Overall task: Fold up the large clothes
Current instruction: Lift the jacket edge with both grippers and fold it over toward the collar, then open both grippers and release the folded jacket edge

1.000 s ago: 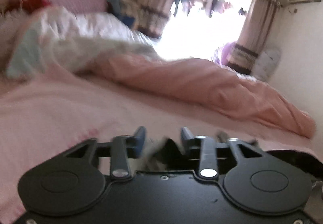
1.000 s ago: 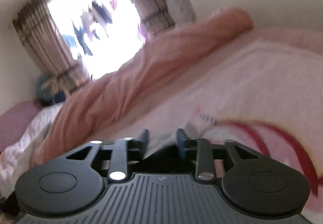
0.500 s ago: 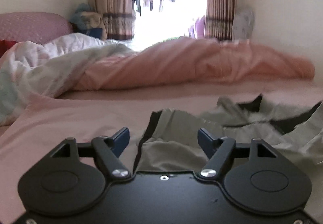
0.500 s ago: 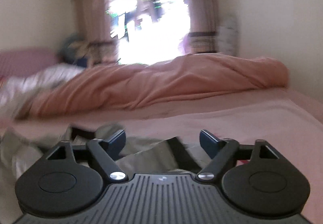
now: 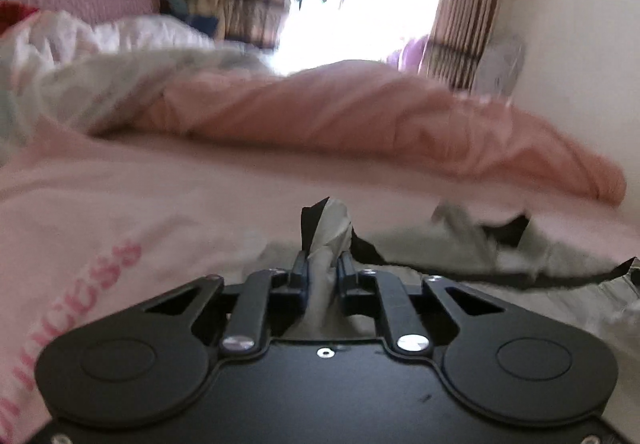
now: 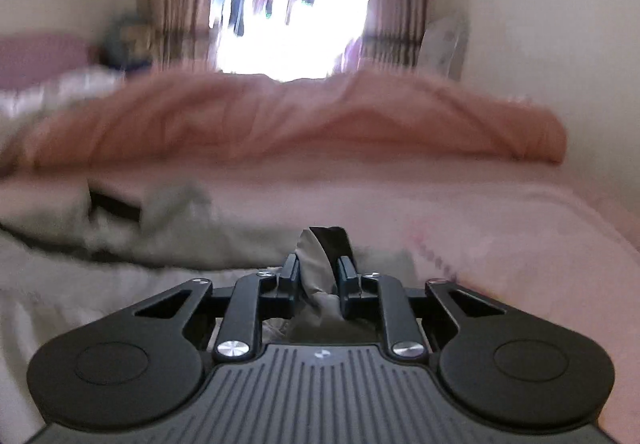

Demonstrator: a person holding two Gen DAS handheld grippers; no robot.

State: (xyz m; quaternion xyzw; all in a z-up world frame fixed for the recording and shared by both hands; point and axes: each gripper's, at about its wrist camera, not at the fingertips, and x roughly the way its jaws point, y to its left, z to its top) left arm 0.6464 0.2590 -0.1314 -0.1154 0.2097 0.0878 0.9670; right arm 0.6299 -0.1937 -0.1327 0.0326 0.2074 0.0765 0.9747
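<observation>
We work over a pink bedsheet (image 5: 168,204) — the grey garment (image 5: 460,248) lies spread across it. Our left gripper (image 5: 323,264) is pinched tight on a bunched corner; our right gripper (image 6: 318,270) likewise clamps the garment — black trim showing.

I see a grey garment (image 5: 460,248) with black trim, crumpled on the pink bed (image 5: 160,204), spreading toward 3 o'clock, one bunched edge sticking up at 12 o'clock.
</observation>
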